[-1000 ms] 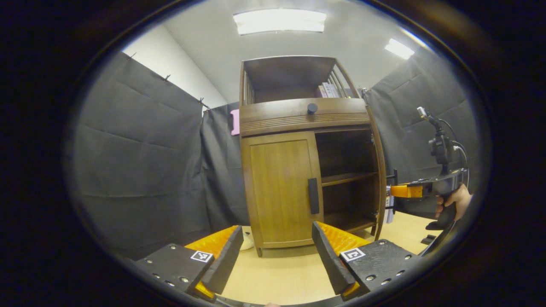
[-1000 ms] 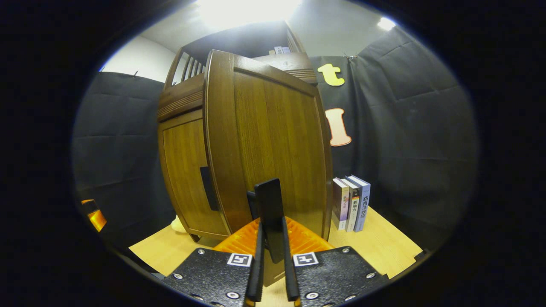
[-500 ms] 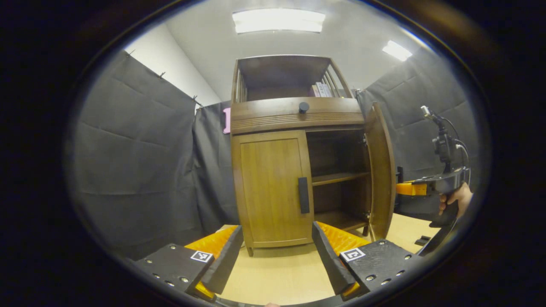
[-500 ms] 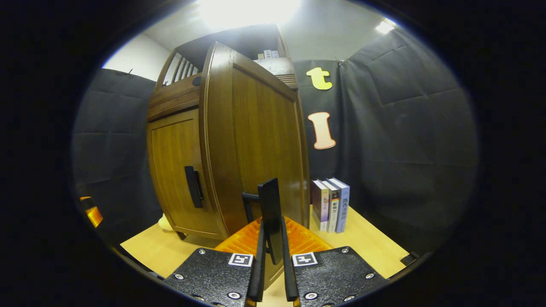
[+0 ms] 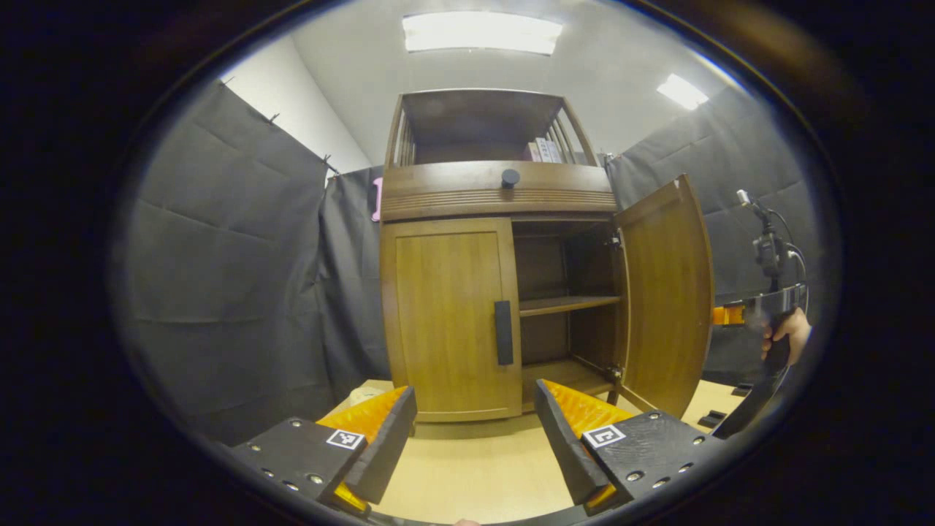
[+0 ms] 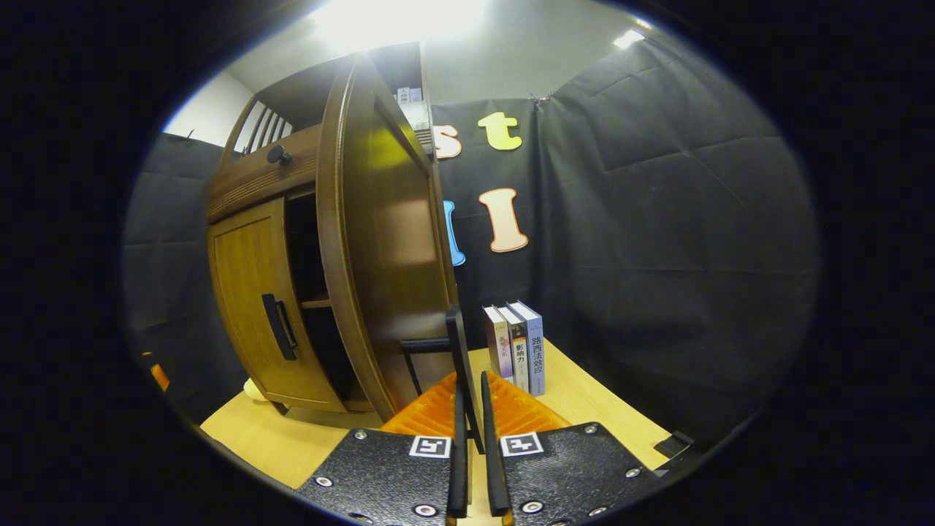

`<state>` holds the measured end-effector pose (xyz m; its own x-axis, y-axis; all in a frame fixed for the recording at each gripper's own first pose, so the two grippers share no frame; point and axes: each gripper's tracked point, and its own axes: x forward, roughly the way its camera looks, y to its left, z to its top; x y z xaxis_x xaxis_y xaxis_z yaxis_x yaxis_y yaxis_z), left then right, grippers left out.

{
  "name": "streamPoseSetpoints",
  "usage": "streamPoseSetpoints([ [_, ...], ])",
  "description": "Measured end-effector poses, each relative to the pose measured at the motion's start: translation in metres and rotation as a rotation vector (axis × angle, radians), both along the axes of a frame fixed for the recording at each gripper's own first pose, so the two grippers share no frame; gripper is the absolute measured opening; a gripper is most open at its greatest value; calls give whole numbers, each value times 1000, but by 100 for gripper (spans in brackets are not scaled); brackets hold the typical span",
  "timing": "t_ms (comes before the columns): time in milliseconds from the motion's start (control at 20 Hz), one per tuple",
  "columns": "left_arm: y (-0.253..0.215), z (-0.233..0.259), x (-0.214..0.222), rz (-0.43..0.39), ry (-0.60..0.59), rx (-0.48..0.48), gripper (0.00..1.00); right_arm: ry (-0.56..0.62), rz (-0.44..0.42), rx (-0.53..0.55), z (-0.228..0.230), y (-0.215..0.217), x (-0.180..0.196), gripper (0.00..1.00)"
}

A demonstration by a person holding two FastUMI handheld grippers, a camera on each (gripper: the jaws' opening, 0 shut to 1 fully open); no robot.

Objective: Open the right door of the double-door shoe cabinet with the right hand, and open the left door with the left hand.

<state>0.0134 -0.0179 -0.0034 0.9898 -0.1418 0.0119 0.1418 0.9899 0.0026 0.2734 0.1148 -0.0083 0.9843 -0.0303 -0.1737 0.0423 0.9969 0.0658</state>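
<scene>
The wooden shoe cabinet (image 5: 497, 197) stands on the table. Its left door (image 5: 445, 321) is closed, with a dark vertical handle (image 5: 503, 332). The right door (image 5: 668, 292) stands wide open, showing an inner shelf (image 5: 566, 303). My left gripper (image 5: 475, 431) is open, low and some way in front of the left door, touching nothing. In the right gripper view, my right gripper (image 6: 471, 394) is shut on the right door's handle (image 6: 459, 351), with the door (image 6: 380, 241) edge-on beside it. A hand (image 5: 787, 332) holds that gripper behind the open door.
Three books (image 6: 515, 351) stand upright on the wooden table (image 6: 606, 409) right of the cabinet. More books (image 5: 540, 151) sit on the top shelf, above a drawer with a round knob (image 5: 510, 177). A small pale object (image 5: 361, 394) lies by the cabinet's left foot.
The right door has swung from roughly edge-on to wide open, and the right gripper has gone round with its handle. The left gripper stays open and has shifted slightly.
</scene>
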Motion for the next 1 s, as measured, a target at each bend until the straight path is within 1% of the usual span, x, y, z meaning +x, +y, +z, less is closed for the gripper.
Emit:
streamPoseSetpoints([
  [250, -1, 0, -1, -24, 2, -3, 92, 2, -31, -29, -11, -33, -10, 11],
  [500, -6, 0, 2, -43, 7, -12, 92, 17, -44, -25, -11, -32, -11, 11],
  [650, -4, -1, 2, -44, 6, -7, 92, 23, -111, -18, -11, -44, -16, 13],
  [700, -4, -1, 2, -45, 5, -6, 92, 19, -134, -20, -10, -60, -21, 13],
  [750, -5, -1, 2, -48, 5, -6, 92, 18, -133, -14, -10, -68, -25, 7],
  [800, -6, -1, 3, -52, 6, -5, 92, 25, -134, -5, -13, -69, -28, 13],
  [850, -6, -1, 4, -56, 5, -2, 92, 34, -143, -5, -14, -71, -31, 14],
  [900, -6, 0, 5, -55, 4, -2, 92, 34, -159, -9, -14, -75, -32, 18],
  [950, -7, 0, 6, -57, 2, -6, 92, 25, -161, -9, -10, -75, -35, 17],
  [1000, -8, 1, 7, -59, -1, -11, 92, 12, -163, -12, -7, -74, -38, 31],
])
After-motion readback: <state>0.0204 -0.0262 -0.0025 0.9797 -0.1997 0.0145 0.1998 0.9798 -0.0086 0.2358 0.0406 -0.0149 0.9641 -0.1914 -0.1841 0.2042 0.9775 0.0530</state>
